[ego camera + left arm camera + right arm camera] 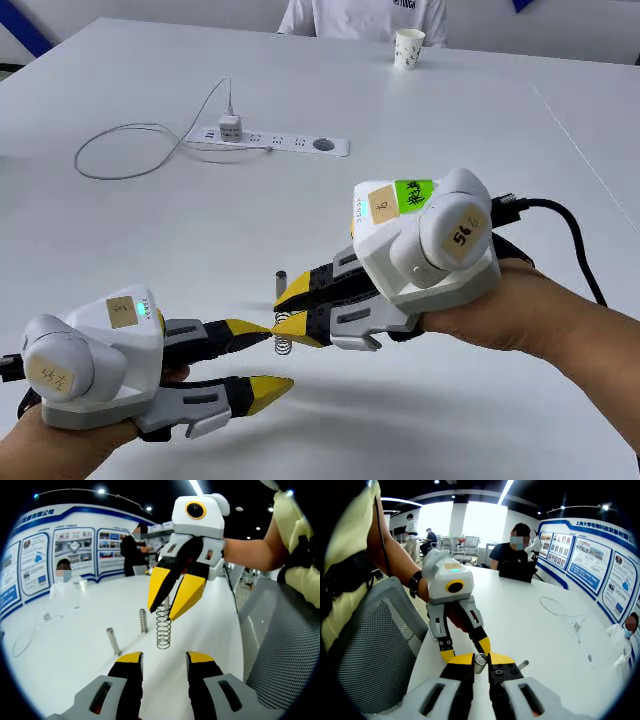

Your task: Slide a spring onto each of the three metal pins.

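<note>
Standing near the spring (163, 625): two pins (114, 641); power strip (280, 142) beyond.

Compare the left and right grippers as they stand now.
The right gripper is shut on the top of the spring; the left gripper is open and holds nothing. In the head view the right gripper sits higher and to the right, and the left gripper sits at the lower left. Both have white bodies and yellow jaw tips, and they point toward each other.
</note>
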The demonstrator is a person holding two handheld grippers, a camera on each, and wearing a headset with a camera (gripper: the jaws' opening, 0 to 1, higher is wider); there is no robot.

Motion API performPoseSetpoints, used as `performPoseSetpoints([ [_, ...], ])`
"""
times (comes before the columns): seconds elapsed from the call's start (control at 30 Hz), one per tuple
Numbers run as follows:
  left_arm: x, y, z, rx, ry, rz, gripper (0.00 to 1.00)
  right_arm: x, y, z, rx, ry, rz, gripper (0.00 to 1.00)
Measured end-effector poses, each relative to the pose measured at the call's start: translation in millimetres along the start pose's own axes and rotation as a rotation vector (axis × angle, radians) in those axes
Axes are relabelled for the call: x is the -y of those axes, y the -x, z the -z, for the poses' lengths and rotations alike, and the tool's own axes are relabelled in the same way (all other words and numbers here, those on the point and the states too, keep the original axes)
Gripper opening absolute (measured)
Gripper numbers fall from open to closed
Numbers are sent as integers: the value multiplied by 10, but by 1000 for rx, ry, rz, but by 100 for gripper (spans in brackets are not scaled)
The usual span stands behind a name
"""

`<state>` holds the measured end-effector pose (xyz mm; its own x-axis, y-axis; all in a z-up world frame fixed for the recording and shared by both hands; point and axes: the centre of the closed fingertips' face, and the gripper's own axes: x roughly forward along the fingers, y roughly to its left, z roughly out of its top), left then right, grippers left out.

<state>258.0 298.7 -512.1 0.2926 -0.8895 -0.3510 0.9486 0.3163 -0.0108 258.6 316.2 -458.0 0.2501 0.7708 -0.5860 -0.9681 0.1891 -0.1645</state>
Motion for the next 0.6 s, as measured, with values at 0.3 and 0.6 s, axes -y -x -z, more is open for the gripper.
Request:
performPoseSetpoints([
  [0.3,-46,18,12,-2,22,-22,45,38,11,-22,2,0,10,11],
  [0.6,-95,41,35,-3,43,-47,52,86,24,-31,2,1,23,11],
])
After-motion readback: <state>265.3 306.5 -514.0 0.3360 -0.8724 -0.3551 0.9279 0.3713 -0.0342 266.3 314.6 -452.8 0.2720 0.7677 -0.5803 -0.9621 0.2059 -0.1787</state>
